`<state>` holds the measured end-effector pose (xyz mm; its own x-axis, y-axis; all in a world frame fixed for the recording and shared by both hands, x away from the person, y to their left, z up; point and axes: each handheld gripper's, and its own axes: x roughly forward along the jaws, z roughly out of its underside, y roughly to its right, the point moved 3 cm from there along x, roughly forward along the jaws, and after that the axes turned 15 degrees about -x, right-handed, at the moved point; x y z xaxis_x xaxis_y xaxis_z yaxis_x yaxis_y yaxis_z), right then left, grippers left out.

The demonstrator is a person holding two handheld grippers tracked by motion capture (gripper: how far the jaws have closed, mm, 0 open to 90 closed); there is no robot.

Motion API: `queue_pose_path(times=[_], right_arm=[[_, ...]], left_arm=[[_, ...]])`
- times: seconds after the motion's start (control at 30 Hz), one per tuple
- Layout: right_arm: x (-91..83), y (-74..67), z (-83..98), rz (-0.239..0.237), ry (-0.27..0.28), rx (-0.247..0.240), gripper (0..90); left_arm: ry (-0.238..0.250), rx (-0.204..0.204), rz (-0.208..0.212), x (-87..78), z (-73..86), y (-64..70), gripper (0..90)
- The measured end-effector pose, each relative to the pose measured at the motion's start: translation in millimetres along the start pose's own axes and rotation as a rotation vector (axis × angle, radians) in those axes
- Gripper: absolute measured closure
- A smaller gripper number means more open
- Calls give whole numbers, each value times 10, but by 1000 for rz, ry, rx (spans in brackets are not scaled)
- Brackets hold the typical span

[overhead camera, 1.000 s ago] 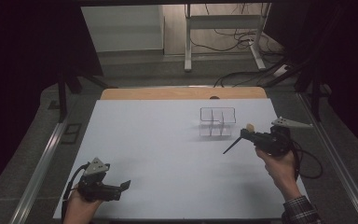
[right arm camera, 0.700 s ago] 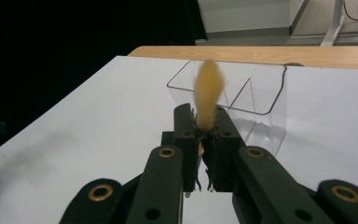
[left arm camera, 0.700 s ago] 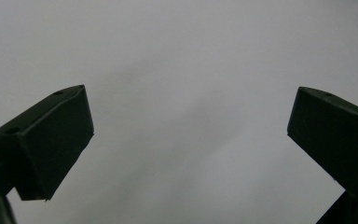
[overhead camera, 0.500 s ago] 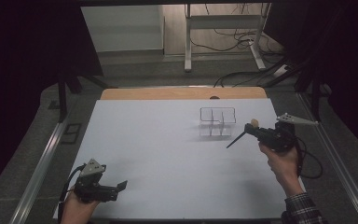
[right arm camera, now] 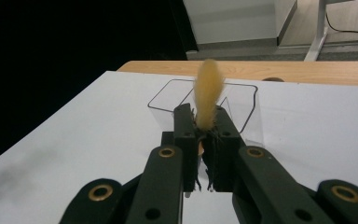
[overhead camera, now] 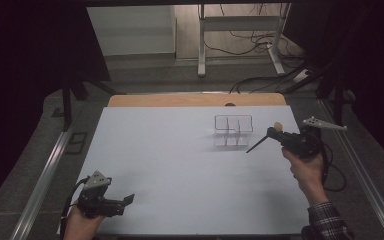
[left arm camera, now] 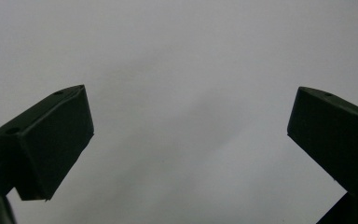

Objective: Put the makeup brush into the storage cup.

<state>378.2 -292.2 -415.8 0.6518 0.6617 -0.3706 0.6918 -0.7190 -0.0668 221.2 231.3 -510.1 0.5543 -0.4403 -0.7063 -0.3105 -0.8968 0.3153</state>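
Your right gripper's jaws are clamped on a makeup brush beside the clear compartmented organizer — tip the handle down before lowering it into one compartment. Your left gripper rests wide open near the table's front edge.

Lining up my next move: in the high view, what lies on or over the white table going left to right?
left gripper → clear divided organizer → brush → right gripper
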Motion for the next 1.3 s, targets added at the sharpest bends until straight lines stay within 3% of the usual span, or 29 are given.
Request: queue_pose_path(times=[1.3], right_arm=[[-15, 238, -231, 24, 54, 21, 839]], left_arm=[[-7, -8, -13, -7, 19, -29, 7]])
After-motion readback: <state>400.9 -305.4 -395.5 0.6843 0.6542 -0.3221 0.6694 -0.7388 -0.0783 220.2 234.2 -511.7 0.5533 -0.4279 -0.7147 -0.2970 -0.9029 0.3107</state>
